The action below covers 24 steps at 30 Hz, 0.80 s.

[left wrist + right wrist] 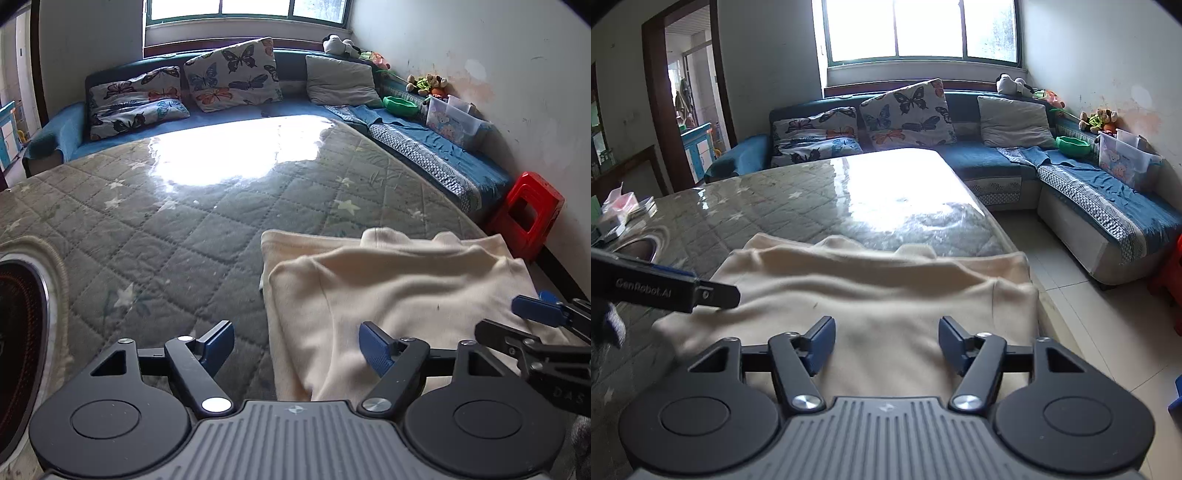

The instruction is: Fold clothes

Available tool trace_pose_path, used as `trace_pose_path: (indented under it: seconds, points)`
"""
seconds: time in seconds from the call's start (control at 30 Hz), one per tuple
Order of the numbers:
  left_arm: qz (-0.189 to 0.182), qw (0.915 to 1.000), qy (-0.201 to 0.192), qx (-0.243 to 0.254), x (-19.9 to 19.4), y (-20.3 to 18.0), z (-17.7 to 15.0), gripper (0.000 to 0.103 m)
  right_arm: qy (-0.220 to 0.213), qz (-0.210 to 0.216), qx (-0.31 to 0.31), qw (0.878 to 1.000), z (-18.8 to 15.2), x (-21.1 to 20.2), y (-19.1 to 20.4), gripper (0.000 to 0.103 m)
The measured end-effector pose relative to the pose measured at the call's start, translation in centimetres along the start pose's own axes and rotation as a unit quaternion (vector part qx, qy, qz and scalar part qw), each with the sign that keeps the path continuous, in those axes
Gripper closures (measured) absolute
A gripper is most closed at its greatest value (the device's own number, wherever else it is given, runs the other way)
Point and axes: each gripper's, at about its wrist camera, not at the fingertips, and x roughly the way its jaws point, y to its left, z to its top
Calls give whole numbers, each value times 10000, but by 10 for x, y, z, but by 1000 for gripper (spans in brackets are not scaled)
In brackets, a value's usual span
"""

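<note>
One cream garment (879,306) lies folded at the near right corner of the quilt-covered worktop (155,229), its layers stacked. Two grippers hang over it: the left gripper (297,345) has its fingers spread wide at the garment's left edge, gripping nothing; the right gripper (886,345) has its fingers parted above the cloth, also gripping nothing. Behind stand one blue sofa (979,166), three butterfly pillows (232,74), one grey cushion (340,79) and one red stool (528,218).

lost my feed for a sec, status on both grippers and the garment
Left gripper open, nothing between pads. Right gripper open above cream garment, not gripping. Garment folded over, lying on quilted table. Nothing in the way.
</note>
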Motion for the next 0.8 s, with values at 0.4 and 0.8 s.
trace_pose_path:
  seconds: [0.4,0.8]
  points:
    - [103,9999,-43,57,-21,3,-27,15,-49,-235,2,9997,-26,-31,11,26]
    - [-7,9999,20,139,-37,1,-49,6,-5,-310,145,9994,-45,-50,18,16]
